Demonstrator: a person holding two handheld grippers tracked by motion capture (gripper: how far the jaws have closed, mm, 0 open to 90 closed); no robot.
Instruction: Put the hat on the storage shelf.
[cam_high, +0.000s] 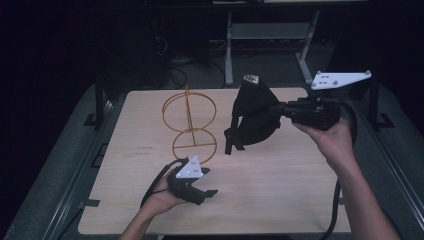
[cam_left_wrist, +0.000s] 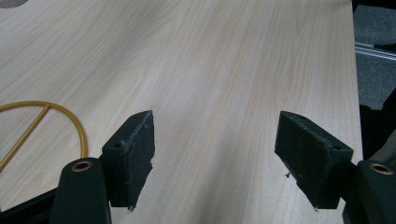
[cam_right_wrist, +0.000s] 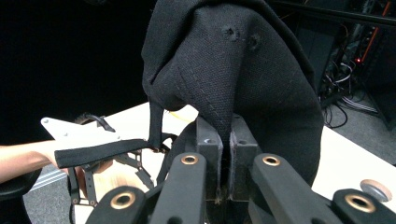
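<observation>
The desk (cam_high: 280, 200) carries the work: a pale wood top with its far edge toward the dark room.

Next in size is the black cap (cam_high: 255, 112), which you hold up off the desk, above its far right part, near the far edge. In the right gripper view the cap (cam_right_wrist: 233, 60) hangs over the jaws, and its strap (cam_right_wrist: 102, 151) runs out to the left.

The gold wire stand (cam_high: 189, 125) sits on the desk left of the cap, in the far middle part. It has 2 rings up on a post and 1 round base ring lying on the wood. The cap and the stand are apart.

Your right gripper (cam_high: 287, 109) points left from your right hand (cam_high: 332, 142), and its jaws are clenched on the cap's fabric; in the right gripper view the 2 pads meet with cloth pinched between them.

Your left gripper (cam_high: 207, 182) rests low near the desk's near edge, just beside the stand's base ring (cam_left_wrist: 51, 121). Its jaws stand wide and released, grasping nothing, with bare wood between them.
</observation>
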